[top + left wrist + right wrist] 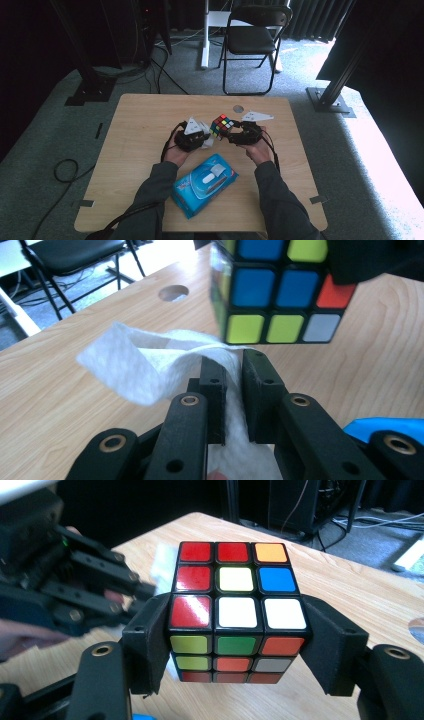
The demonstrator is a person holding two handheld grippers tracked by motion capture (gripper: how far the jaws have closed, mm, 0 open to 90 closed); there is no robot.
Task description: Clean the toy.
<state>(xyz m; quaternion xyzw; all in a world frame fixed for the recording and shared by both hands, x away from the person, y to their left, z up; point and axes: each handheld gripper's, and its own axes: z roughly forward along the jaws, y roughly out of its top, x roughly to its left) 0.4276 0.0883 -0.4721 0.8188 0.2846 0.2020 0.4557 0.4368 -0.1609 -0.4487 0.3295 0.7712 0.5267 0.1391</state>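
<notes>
A colourful puzzle cube (222, 125) hangs above the middle of the wooden table (140, 120), clamped between the jaws of my right gripper (231, 133). In the right gripper view the cube (237, 611) sits squarely between both pads, red and white squares on top. My left gripper (203, 137) is shut on a white wipe (206, 134). In the left gripper view the wipe (150, 362) is pinched between the fingertips and folds off to the left, its top edge just under the cube (280, 290).
A blue pack of wet wipes (204, 184) lies near the table's front edge between the person's forearms. A round hole (238, 108) is cut into the table's far side. A black folding chair (252, 37) stands on the carpet beyond.
</notes>
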